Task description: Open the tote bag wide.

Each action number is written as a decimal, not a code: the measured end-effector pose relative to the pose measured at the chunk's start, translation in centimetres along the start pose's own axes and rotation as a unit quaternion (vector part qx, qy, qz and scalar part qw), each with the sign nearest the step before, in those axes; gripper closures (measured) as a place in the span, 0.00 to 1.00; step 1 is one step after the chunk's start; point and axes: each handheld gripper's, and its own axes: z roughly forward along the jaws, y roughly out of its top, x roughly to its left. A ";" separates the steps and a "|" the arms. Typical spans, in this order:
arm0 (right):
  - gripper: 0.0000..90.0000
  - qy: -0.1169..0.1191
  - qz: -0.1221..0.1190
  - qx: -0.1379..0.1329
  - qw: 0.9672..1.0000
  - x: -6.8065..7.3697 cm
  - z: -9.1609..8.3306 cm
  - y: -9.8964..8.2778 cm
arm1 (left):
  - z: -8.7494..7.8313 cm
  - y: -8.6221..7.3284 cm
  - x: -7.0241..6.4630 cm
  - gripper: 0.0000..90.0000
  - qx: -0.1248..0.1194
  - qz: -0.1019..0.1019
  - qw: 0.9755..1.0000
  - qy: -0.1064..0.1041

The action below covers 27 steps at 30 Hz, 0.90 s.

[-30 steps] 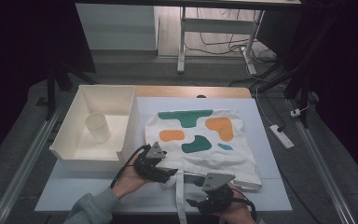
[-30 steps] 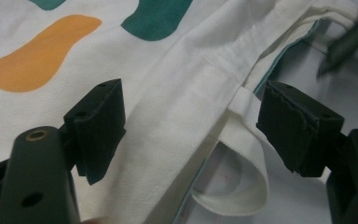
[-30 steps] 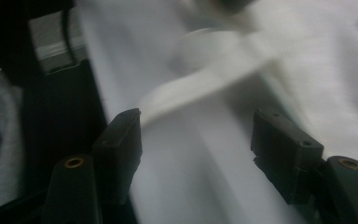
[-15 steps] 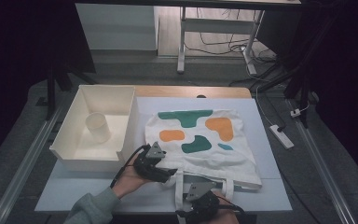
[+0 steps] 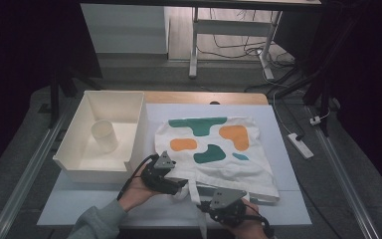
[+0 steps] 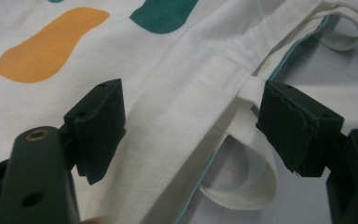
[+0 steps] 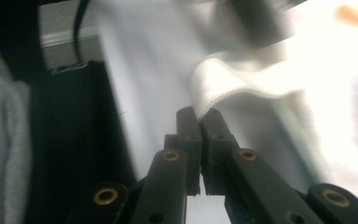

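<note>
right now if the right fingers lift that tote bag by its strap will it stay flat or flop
Probably flop: the tote bag is thin cloth lying wrinkled on the table. Its strap already bends limply at the right gripper, so the body would likely sag and drag. It looks flat, so likely light.

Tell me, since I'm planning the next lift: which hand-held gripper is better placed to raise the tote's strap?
Right: the right hand-held gripper has just closed on the white fabric strap; the left hand-held gripper stands open.

White tote bag (image 5: 214, 149), teal and orange blotches, flat on table, one strap (image 7: 223, 86) seemingly pinched
</note>
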 end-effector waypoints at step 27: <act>0.97 -0.161 0.022 -0.015 0.987 -13.4 1.0 2.3 | 0.1 0.2 0.8 0.26 -0.011 -0.013 1.000 0.001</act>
